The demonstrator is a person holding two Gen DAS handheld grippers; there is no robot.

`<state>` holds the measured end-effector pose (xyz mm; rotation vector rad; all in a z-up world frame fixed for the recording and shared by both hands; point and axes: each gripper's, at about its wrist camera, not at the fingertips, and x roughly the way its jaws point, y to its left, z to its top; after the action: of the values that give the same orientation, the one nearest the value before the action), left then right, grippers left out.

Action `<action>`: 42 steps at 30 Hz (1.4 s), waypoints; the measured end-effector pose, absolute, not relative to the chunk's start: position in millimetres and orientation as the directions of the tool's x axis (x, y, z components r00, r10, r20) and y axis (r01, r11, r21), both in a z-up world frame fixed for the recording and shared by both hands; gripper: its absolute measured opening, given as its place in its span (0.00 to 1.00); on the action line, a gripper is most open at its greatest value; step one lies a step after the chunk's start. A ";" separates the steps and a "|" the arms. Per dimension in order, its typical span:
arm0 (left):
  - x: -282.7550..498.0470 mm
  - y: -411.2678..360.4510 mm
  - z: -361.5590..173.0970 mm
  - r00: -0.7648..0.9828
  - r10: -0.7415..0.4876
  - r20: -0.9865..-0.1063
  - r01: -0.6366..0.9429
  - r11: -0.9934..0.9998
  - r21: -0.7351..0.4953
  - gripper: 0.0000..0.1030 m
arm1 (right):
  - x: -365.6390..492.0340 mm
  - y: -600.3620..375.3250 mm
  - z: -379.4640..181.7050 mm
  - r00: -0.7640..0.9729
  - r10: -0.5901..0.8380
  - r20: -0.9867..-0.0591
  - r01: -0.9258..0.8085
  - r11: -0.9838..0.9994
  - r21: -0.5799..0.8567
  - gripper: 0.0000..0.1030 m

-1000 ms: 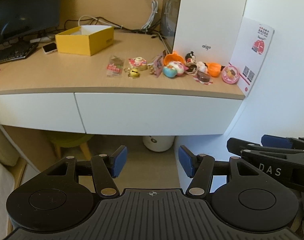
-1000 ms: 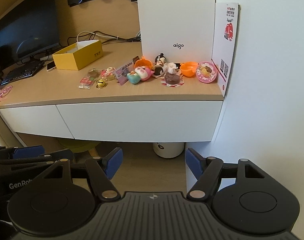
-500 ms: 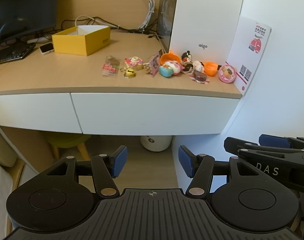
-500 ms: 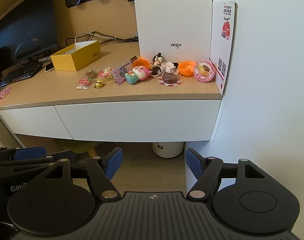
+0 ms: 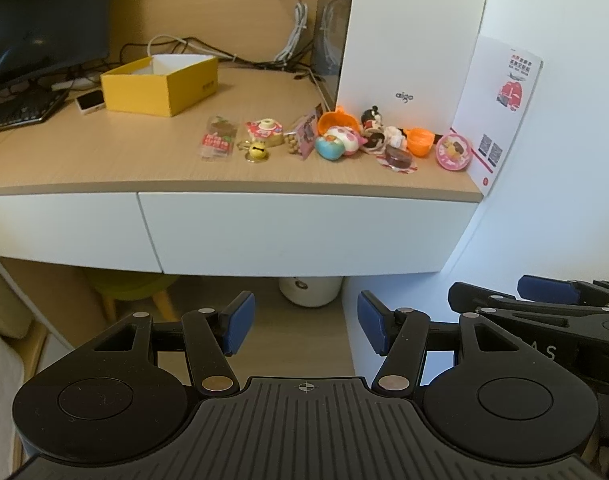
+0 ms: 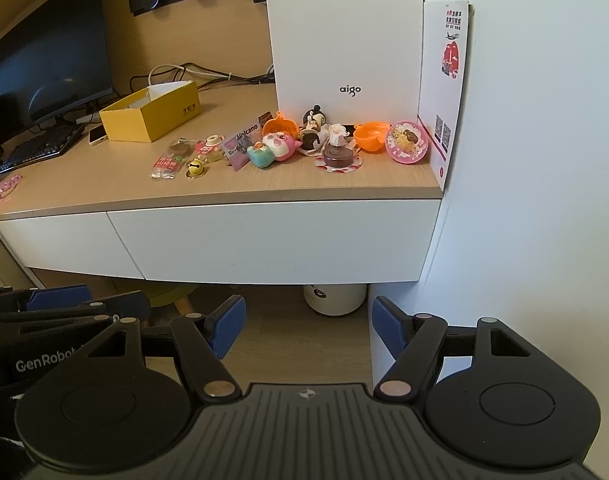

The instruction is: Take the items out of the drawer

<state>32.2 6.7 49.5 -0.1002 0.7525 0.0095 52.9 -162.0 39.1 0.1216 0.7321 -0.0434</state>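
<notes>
A white drawer front [image 5: 304,232] [image 6: 276,240] sits closed under the wooden desktop, with a second drawer front [image 5: 60,224] to its left. Small toys and trinkets [image 5: 340,140] [image 6: 280,146] lie in a row on the desktop above it. My left gripper [image 5: 306,326] hangs open and empty well in front of and below the drawer. To its right, my right gripper [image 6: 308,326] is also open and empty at about the same height. Each gripper shows at the edge of the other's view.
A yellow open box [image 5: 160,84] and a phone [image 5: 89,101] sit at the desk's back left by a monitor [image 6: 44,64] and keyboard. A white panel [image 6: 344,40] stands behind the toys. A white wall [image 6: 524,160] closes the right side. A white bin [image 5: 310,290] and a green stool [image 5: 132,284] stand under the desk.
Both grippers have drawn back slightly from the desk and stayed open and empty. Drawer and toys have not moved.
</notes>
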 end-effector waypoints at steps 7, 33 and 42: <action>36.0 6.7 49.0 0.730 -0.029 -0.683 -0.044 0.995 -0.089 0.60 | 54.1 -166.6 39.6 0.744 -0.004 -0.668 0.093 0.991 0.099 0.69; 39.8 1.1 44.8 0.725 -0.032 -0.688 -0.042 0.995 -0.091 0.60 | 53.5 -168.8 36.9 0.740 -0.004 -0.673 0.100 0.990 0.104 0.69; 39.6 1.2 44.5 0.724 -0.033 -0.689 -0.044 0.995 -0.094 0.60 | 53.7 -168.7 36.1 0.739 -0.002 -0.674 0.099 0.990 0.105 0.69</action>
<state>39.6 1.2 44.5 -0.1061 0.7620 0.0060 53.7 -168.7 36.1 0.1371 0.7381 -0.0559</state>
